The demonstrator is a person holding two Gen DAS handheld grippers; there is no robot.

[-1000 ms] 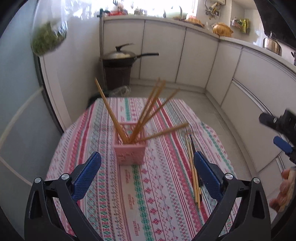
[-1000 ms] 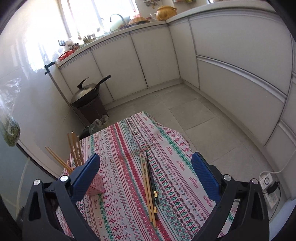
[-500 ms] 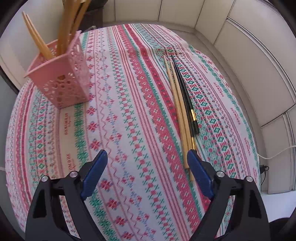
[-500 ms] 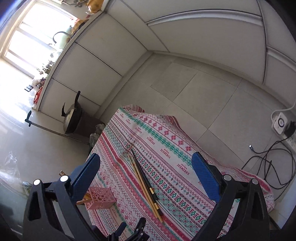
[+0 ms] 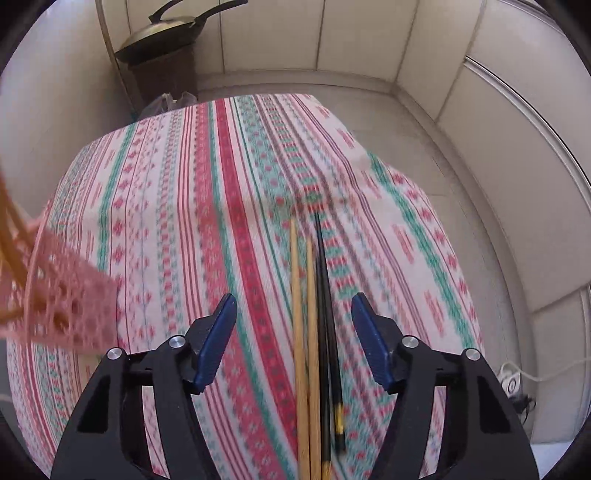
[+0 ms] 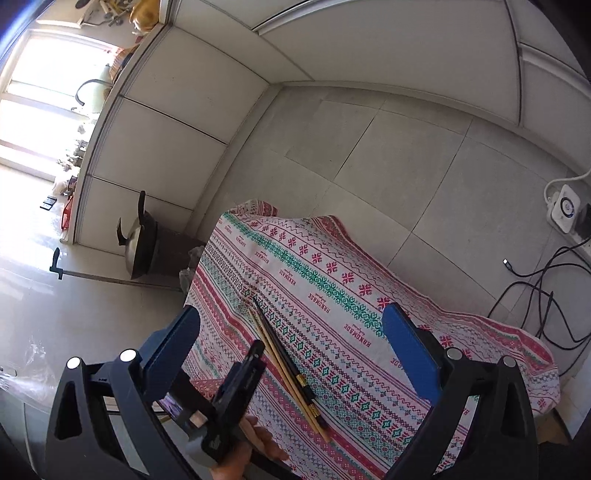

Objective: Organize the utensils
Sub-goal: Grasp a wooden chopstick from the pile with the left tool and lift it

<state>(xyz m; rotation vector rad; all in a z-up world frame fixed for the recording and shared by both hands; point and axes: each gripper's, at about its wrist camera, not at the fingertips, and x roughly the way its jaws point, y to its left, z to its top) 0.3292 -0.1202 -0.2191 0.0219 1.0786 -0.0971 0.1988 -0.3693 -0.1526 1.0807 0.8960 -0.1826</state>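
Note:
Loose chopsticks lie side by side on the patterned tablecloth (image 5: 207,206): two wooden ones (image 5: 303,332) and dark ones (image 5: 327,332) with gold bands. My left gripper (image 5: 293,332) is open, low over the cloth, with the chopsticks lying between its blue pads (image 5: 218,339). A pink lattice holder (image 5: 62,310) with wooden chopsticks in it is at the left edge, blurred. My right gripper (image 6: 291,350) is open and empty, high above the table, looking down on the chopsticks (image 6: 288,365) and the left gripper (image 6: 236,387).
A wok with a lid (image 5: 166,33) sits on a dark stand beyond the table's far edge. White cabinets (image 5: 480,122) curve around the right. A power strip and cables (image 6: 565,210) lie on the tiled floor.
My left gripper dropped and moved right until the loose chopsticks lie between its pads; the pink holder slid to the left edge. My right gripper tilted and rose slightly.

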